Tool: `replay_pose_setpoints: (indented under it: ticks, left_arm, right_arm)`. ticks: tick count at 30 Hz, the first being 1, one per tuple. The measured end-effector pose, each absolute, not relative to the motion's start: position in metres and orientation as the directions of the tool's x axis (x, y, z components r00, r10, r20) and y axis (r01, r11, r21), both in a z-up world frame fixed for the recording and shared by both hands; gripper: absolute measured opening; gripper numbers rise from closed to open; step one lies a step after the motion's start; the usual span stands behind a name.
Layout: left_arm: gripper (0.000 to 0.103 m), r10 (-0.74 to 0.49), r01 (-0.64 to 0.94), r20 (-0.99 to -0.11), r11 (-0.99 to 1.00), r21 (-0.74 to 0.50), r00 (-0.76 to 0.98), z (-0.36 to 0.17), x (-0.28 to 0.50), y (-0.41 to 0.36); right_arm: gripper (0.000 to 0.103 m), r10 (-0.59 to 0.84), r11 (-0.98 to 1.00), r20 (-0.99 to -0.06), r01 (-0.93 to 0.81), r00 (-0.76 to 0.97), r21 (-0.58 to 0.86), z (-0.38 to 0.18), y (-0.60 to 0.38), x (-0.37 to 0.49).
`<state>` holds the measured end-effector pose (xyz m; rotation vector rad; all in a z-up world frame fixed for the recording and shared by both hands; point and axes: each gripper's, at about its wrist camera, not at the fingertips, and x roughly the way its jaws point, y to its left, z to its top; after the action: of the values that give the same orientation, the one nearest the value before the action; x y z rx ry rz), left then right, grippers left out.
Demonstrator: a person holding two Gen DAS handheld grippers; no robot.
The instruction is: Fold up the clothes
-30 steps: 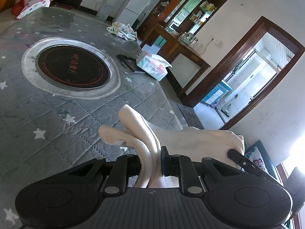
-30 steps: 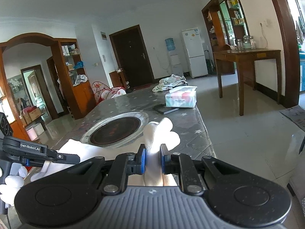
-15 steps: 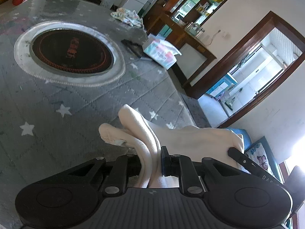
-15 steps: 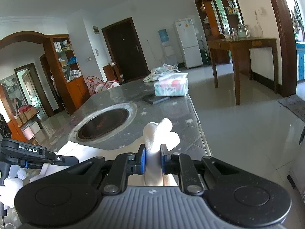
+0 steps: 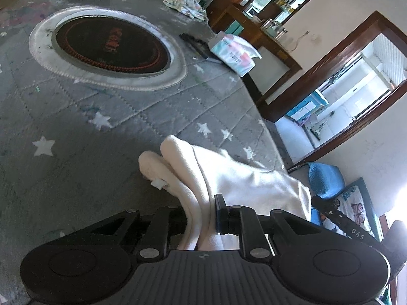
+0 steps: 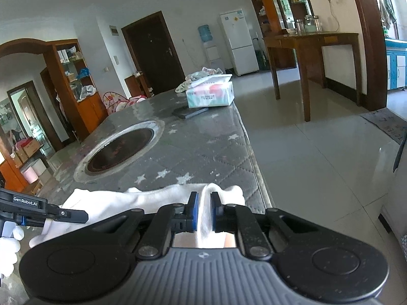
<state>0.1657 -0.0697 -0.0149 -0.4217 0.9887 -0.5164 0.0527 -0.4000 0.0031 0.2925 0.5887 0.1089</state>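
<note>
- the left black two-finger gripper is pinching a bunched fold of the cream-white soft knit garment, its jaws pressed in on the cloth.
- the right black two-finger gripper is likewise clamping a gathered edge of the same garment between its blue-padded fingers.
- the garment is hanging between the two grippers, spreading just above or onto the near corner of the table; whether it is touching the surface is hard to tell.
- it is looking light, limp and thick-piled, probably not slippery and not fragile; it is sagging wherever it is unsupported, so corners and hems are likely the best places to grip, keeping the span taut.
- a small white tag is showing on a fold beside the left gripper.
- the grey quilted star-printed table cover is looking soft and grippy, so the cloth may drag rather than slide on it.
- a round black cooktop with a clear ribbed rim is sitting in the table's middle, well apart from the garment.
- further off, a pastel tissue pack, a dark flat book-like object and a crumpled patterned cloth are lying.
- beyond, a white fridge, a wooden side table and a glossy tiled floor are showing.
</note>
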Motion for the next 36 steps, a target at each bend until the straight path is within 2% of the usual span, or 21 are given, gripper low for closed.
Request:
replay_pose_setpoints:
  ticks: [6, 9, 11, 26, 28, 32, 36]
  left_arm:
    - [0.019, -0.587, 0.223, -0.688, 0.806, -0.549, 0.427, -0.024, 0.163, -0.068]
    - [0.019, -0.593, 0.237, -0.686, 0.802, -0.548, 0.421, -0.024, 0.161, -0.068]
    - [0.019, -0.595, 0.245, -0.687, 0.802, -0.545, 0.418, -0.023, 0.159, -0.068]
    - [0.020, -0.618, 0.299, -0.681, 0.786, -0.541, 0.393, -0.022, 0.148, -0.064]
    - [0.023, -0.616, 0.310, -0.683, 0.788, -0.532, 0.393, -0.022, 0.145, -0.061]
    - [0.039, -0.584, 0.300, -0.691, 0.812, -0.500, 0.427, -0.015, 0.143, -0.051]
    - [0.040, -0.553, 0.287, -0.690, 0.833, -0.473, 0.467, -0.007, 0.141, -0.040]
  right_arm:
    - [0.011, 0.188, 0.965, -0.528, -0.057, 0.828, 0.255, 0.005, -0.385, 0.058]
    - [0.019, 0.201, 0.969, -0.525, -0.088, 0.827, 0.231, 0.006, -0.376, 0.063]
    - [0.020, 0.210, 0.972, -0.529, -0.118, 0.822, 0.201, 0.005, -0.366, 0.069]
    - [0.025, 0.194, 0.981, -0.620, -0.164, 0.760, 0.106, -0.017, -0.345, 0.074]
    - [0.025, 0.190, 0.981, -0.628, -0.172, 0.755, 0.090, -0.015, -0.342, 0.072]
    - [0.031, 0.189, 0.981, -0.624, -0.177, 0.758, 0.082, -0.009, -0.336, 0.071]
    - [0.031, 0.221, 0.973, -0.606, -0.213, 0.764, 0.087, -0.001, -0.325, 0.077]
